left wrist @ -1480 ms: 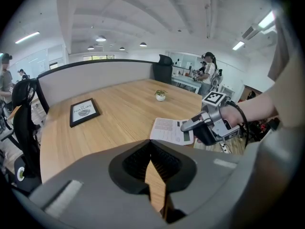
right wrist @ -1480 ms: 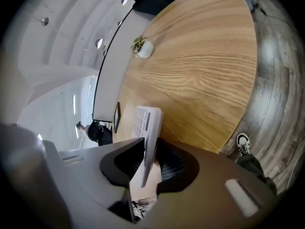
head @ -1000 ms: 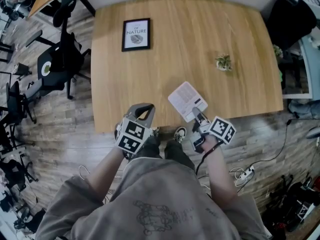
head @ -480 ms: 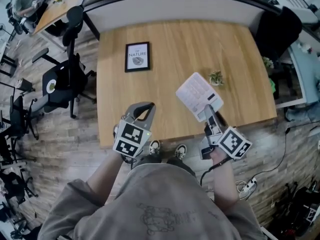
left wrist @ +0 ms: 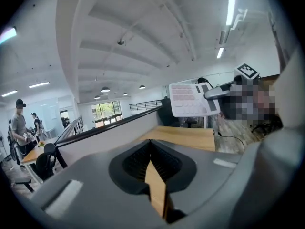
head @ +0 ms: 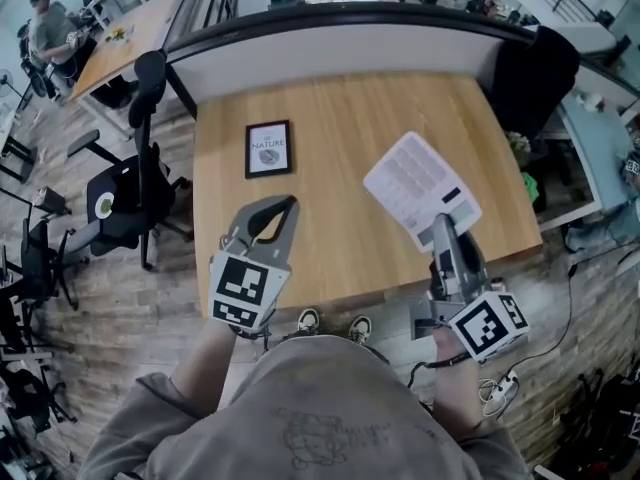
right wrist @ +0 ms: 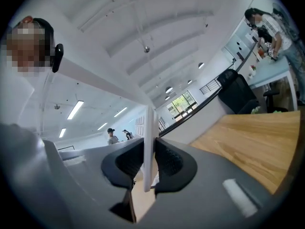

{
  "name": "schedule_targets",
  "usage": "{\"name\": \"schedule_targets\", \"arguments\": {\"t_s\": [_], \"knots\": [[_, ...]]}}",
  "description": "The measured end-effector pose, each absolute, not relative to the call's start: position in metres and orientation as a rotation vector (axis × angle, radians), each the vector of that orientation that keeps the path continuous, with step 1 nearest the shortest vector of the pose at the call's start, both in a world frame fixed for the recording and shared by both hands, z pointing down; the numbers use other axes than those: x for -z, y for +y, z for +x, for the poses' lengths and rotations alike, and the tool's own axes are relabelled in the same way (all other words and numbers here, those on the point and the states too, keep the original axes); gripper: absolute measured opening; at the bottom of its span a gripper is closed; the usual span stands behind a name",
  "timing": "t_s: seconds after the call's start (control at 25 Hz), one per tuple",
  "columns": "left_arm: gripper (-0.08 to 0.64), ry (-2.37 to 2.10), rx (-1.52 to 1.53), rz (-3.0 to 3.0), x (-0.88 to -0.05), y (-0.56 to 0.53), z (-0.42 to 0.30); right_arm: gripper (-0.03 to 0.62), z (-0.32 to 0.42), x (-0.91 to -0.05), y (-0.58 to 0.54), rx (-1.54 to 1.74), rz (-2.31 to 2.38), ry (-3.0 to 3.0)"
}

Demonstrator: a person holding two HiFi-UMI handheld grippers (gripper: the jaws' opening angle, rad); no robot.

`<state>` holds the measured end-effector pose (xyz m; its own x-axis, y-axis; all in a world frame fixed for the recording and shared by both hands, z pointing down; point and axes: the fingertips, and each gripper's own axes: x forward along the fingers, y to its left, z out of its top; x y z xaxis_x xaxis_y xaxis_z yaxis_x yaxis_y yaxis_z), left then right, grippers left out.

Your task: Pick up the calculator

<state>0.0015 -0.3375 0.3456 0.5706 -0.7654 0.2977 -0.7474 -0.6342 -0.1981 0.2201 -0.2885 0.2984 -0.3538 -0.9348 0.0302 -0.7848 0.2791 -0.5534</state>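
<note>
The white calculator [head: 420, 190] hangs in the air above the right half of the wooden table [head: 340, 118], tilted, with its keys facing up. My right gripper [head: 443, 226] is shut on its near end. In the right gripper view the calculator [right wrist: 149, 137] stands edge-on between the pads. My left gripper [head: 287, 208] is raised over the table's near left part, shut and holding nothing. The left gripper view looks level across the room past its shut jaws and shows the calculator [left wrist: 190, 99] held up at the right.
A framed picture [head: 268, 149] lies on the table's left part. A black office chair [head: 130, 198] stands left of the table and a dark chair [head: 530, 78] at its far right corner. A low partition wall [head: 340, 38] runs behind the table.
Both grippers have risen. The calculator, held by the right gripper near the table's front edge, now hangs higher and further over the table. The left gripper stays shut.
</note>
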Motion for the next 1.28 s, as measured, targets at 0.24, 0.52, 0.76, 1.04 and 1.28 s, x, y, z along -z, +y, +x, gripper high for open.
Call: {"name": "schedule_targets", "arguments": {"t_s": [0.24, 0.52, 0.76, 1.04, 1.28], "knots": [[0.002, 1.302, 0.352, -2.699, -0.289, -0.331, 0.010, 0.071, 0.239, -0.253, -0.269, 0.518, -1.572, 2.192], [0.002, 1.292, 0.297, -2.692, -0.268, -0.318, 0.016, 0.067, 0.249, -0.237, -0.253, 0.425, -1.614, 2.213], [0.002, 1.296, 0.329, -2.736, -0.287, -0.319, 0.012, 0.066, 0.239, -0.261, -0.260, 0.510, -1.632, 2.231], [0.002, 1.318, 0.340, -2.747, -0.289, -0.318, 0.008, 0.066, 0.232, -0.263, -0.264, 0.522, -1.619, 2.255], [0.002, 1.313, 0.345, -2.730, -0.288, -0.313, 0.020, 0.066, 0.245, -0.265, -0.259, 0.534, -1.610, 2.250]]}}
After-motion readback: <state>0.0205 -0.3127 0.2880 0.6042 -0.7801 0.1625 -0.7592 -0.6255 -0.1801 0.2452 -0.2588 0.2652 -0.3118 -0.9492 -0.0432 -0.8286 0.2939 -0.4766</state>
